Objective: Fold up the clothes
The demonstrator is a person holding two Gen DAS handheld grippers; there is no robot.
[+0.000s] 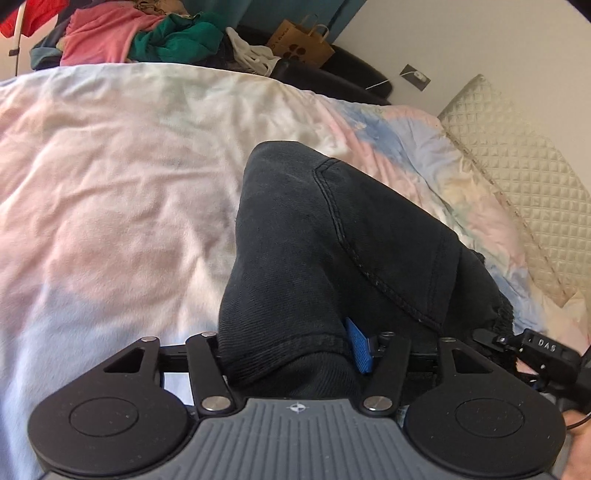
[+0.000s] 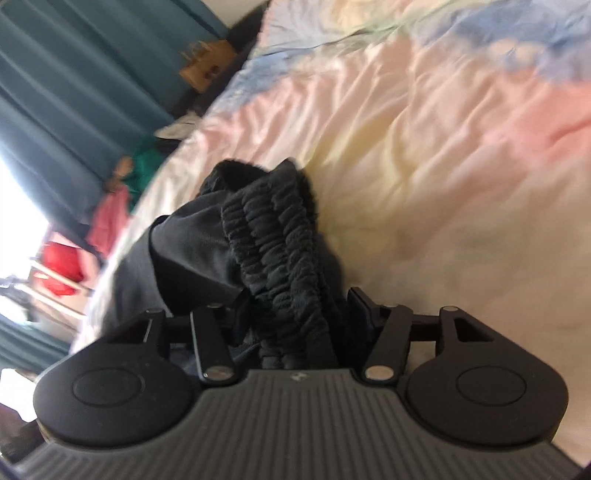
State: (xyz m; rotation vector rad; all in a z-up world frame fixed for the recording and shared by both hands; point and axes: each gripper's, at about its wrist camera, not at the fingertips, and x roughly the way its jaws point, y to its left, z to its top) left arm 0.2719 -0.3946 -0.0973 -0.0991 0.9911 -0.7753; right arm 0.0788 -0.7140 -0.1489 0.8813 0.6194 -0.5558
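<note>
One black garment (image 1: 332, 229) lies on the bed, draped over the pastel bedspread (image 1: 110, 184) and running back into both tools. It is a heavy, denim-like cloth with a fine twill grain; a double row of topstitching curves across its upper face like the edge of a pocket. In the right wrist view its gathered waistband (image 2: 273, 236) shows as a thick, ribbed, ruched band, with a smoother, slightly shiny lining panel beside it.

The left tool (image 1: 295, 350) has the dark cloth bunched between its two fingers; one blue ridged pad (image 1: 357, 345) shows at the right side of the fold and touches the fabric, while the other finger is hidden behind the cloth, so whether the cloth is pinched or just released cannot be told. The right tool (image 2: 291, 325) has the waistband passing between its fingers, with a gap beside the one visible black finger (image 2: 364, 310), so it looks slack there rather than clamped.

The bedspread is soft, wrinkled cotton in blotched pink, blue, cream and pale green. One quilted cream pillow (image 1: 517, 177) with a diamond pattern lies at the bed's far side. Beyond the bed sit one brown paper bag (image 1: 301, 40) with handles and a heap of pink and green clothes (image 1: 140, 33).
</note>
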